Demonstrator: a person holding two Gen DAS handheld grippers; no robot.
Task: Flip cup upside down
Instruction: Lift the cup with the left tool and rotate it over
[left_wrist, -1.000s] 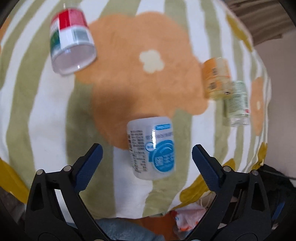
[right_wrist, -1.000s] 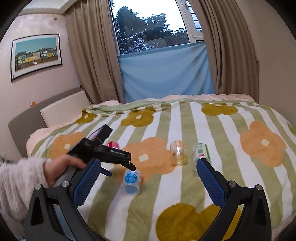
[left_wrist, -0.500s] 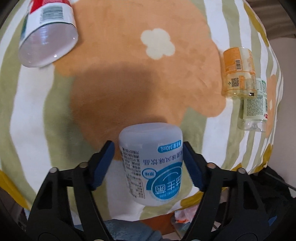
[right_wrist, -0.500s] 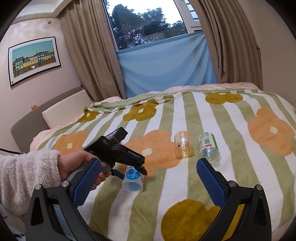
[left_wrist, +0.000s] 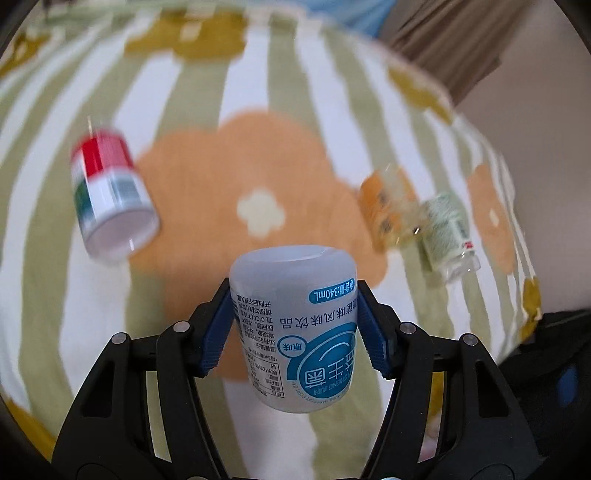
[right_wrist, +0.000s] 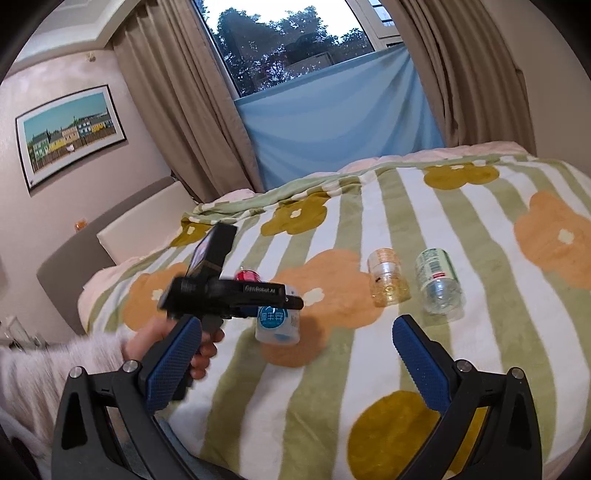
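Observation:
My left gripper (left_wrist: 295, 328) is shut on a white cup with a blue label (left_wrist: 295, 325). It holds the cup above the striped flower blanket (left_wrist: 258, 147), closed end away from the camera and print inverted. In the right wrist view the same cup (right_wrist: 277, 325) hangs under the left gripper (right_wrist: 284, 301), mouth down and slightly tilted, just above the blanket. My right gripper (right_wrist: 295, 354) is open and empty, hovering over the near part of the bed.
A red, white and green cup (left_wrist: 110, 199) lies on its side at the left. An orange cup (left_wrist: 384, 206) and a green-labelled clear cup (left_wrist: 447, 232) lie at the right. The bed's right edge (left_wrist: 524, 258) is near them.
My left gripper closed on the blue-label cup, lifted it off the blanket and tilted up toward level. The right gripper stayed open and shifted slightly.

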